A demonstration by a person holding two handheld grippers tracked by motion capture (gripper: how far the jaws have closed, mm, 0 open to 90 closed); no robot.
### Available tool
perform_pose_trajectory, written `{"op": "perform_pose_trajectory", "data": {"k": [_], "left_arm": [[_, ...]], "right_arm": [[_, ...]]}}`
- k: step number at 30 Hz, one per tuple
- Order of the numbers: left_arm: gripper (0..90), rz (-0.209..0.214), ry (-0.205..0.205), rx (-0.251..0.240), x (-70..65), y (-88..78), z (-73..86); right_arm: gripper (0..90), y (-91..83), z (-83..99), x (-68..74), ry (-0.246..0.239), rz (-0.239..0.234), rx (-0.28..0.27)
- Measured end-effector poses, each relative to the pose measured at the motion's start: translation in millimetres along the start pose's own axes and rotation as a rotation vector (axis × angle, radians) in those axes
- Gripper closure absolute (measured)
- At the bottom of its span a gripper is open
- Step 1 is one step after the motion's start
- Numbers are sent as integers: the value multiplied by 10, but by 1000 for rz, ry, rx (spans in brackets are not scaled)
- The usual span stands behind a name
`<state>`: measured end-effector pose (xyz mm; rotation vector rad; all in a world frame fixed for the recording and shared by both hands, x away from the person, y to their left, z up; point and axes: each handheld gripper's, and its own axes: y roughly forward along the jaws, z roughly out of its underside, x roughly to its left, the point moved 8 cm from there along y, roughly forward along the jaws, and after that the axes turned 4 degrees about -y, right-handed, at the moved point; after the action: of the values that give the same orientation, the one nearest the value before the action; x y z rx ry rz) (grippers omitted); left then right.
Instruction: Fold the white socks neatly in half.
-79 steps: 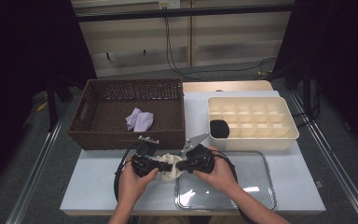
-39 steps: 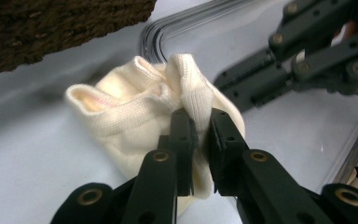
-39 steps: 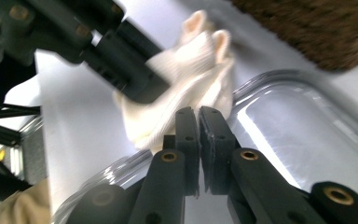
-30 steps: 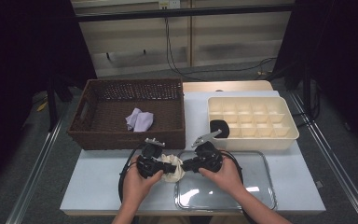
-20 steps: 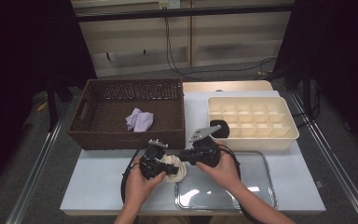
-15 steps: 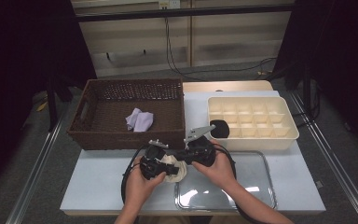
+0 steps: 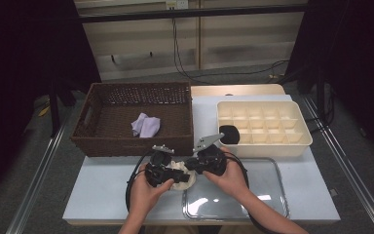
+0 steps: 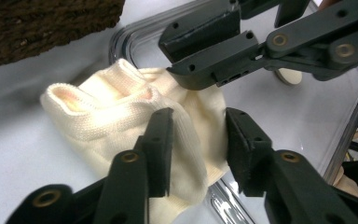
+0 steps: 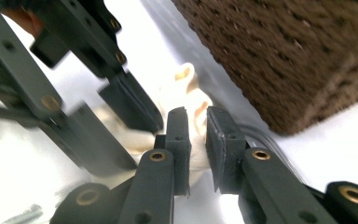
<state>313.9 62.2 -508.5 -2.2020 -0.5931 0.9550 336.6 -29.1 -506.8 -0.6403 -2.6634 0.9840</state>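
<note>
Cream sock (image 8: 121,116): bunched on the white table (image 7: 102,190) at lower centre of the high view, overlapping the clear tray's (image 7: 272,204) left rim. Left gripper (image 8: 198,140), jaws just opened, stands parted over the sock's fold; right gripper (image 9: 196,140) pinches its edge. Right gripper view adds the brown wicker basket (image 9: 284,51) at upper right.

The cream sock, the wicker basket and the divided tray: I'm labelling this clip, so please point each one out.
cream sock (image 8: 116,116), left gripper view, on its ribbed cuff.
wicker basket (image 7: 131,144), high view, on its near wall.
divided tray (image 7: 265,148), high view, on its front wall.
</note>
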Motion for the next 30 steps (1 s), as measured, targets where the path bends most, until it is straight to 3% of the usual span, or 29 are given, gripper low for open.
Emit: {"op": "perform_pose_trajectory", "data": {"k": [14,22,30], "left_arm": [[533,22,-27,-29,3,-44,-38],[535,20,-55,-61,39,-119,-70],[560,18,-77,-89,69,-134,-88]], "right_arm": [[793,-15,142,-12,-12,-10,17],[793,-14,159,-2,-19,-8,19],[797,-15,169,-6,-60,-9,21]]}}
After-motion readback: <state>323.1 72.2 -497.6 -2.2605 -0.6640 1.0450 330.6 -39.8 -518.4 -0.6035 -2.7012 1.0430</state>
